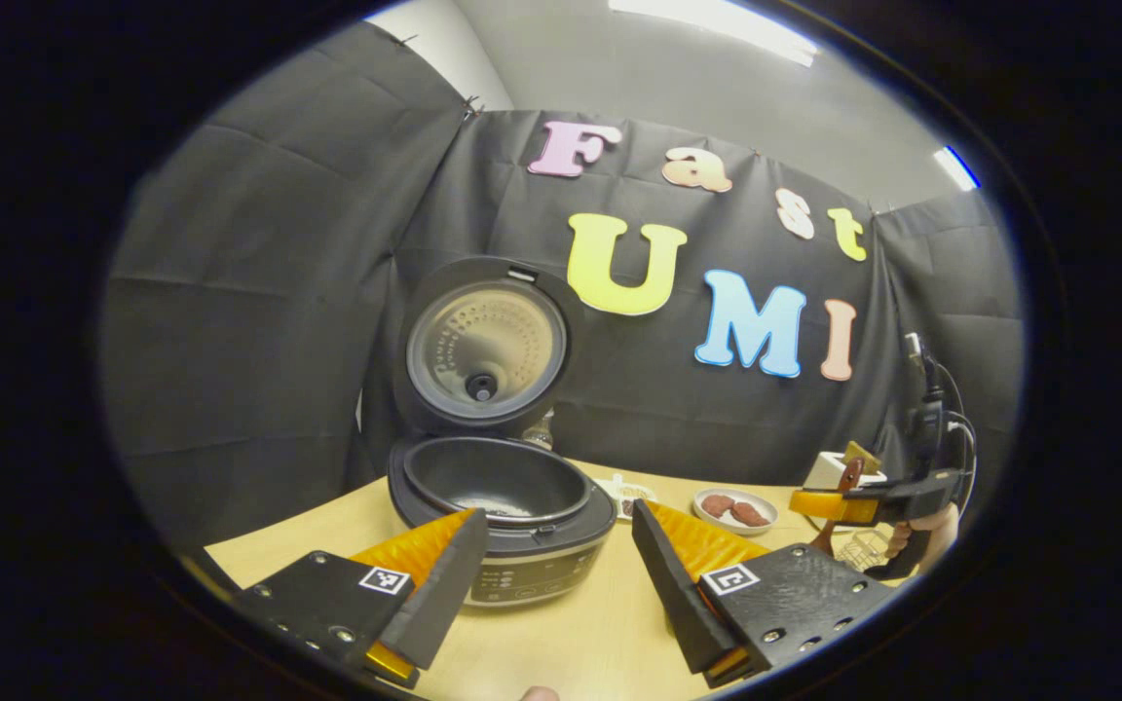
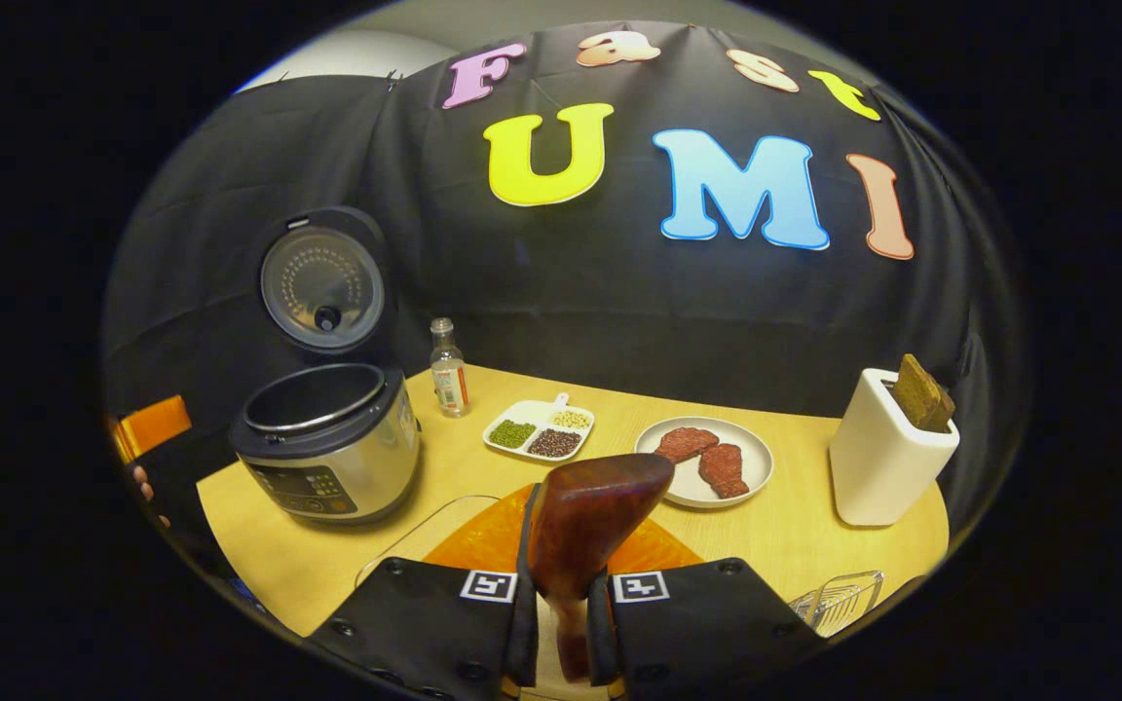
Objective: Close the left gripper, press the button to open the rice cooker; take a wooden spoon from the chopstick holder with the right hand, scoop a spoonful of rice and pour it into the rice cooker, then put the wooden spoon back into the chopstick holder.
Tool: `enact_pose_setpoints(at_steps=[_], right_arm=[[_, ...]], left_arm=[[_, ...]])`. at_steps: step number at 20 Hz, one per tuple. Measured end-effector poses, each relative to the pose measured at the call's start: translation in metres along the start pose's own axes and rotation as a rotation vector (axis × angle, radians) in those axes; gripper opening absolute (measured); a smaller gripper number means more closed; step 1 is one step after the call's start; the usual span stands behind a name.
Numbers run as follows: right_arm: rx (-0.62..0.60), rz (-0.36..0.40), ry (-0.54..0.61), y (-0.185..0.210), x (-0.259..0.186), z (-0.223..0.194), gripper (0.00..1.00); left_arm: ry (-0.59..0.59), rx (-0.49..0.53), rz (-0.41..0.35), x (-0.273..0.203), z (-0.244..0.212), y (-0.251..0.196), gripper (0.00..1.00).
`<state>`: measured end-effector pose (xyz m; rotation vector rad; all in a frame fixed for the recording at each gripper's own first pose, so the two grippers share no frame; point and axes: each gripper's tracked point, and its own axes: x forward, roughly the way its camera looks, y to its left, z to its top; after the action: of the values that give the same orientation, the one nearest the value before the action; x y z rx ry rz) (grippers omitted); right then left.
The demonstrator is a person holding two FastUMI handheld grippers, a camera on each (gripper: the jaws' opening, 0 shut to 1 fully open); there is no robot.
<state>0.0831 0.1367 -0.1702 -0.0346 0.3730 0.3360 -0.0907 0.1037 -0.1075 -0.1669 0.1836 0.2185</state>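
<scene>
spoon (image 2: 592, 516) red-brown; rice cooker (image 2: 327, 443) silver-black; table (image 2: 795, 531) pale wood

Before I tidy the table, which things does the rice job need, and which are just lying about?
Needed: rice cooker, lid up; wooden spoon, clamped in the right gripper; left gripper, open; white holder.

Lying about: small bottle, divided dish, plate of meat, wire rack.

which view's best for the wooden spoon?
Right gripper view: the brown wooden spoon sits large and central, clamped between the right gripper fingers. Left gripper view shows it small, far right, partly hidden by that gripper.
</scene>
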Motion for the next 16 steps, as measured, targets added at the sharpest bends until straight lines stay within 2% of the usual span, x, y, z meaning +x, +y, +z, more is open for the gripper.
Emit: enact_pose_setpoints(at_steps=[1, 3, 5, 8, 9, 11, 14, 16], right_arm=[[-0.008, -0.002, 0.004, 0.001, 0.004, -0.003, 0.22], [0.007, 0.000, -0.003, 0.003, 0.008, -0.007, 0.22], [0.019, 0.010, -0.004, 0.007, 0.009, -0.009, 0.19], [0.023, 0.041, -0.001, 0.023, 0.012, -0.015, 0.22], [0.023, 0.045, -0.005, 0.027, 0.012, -0.016, 0.22], [0.022, 0.041, -0.002, 0.031, 0.014, -0.018, 0.19], [0.078, 0.111, 0.027, 0.051, 0.017, -0.026, 0.22], [0.105, 0.118, 0.028, 0.053, 0.017, -0.025, 0.22]], left_arm=[[0.001, 0.007, -0.001, 0.001, -0.002, -0.001, 0.96], [0.008, 0.025, -0.001, 0.002, -0.005, -0.001, 0.89], [0.013, 0.033, 0.003, 0.003, -0.007, 0.001, 0.96], [0.018, 0.004, 0.004, 0.005, -0.009, 0.000, 0.96], [0.016, -0.002, 0.002, 0.003, -0.010, 0.002, 0.93], [0.019, -0.003, 0.007, 0.004, -0.011, 0.005, 0.96], [0.020, -0.009, 0.011, 0.003, -0.012, 0.006, 0.93], [0.023, -0.008, 0.014, 0.002, -0.014, 0.007, 0.93]])
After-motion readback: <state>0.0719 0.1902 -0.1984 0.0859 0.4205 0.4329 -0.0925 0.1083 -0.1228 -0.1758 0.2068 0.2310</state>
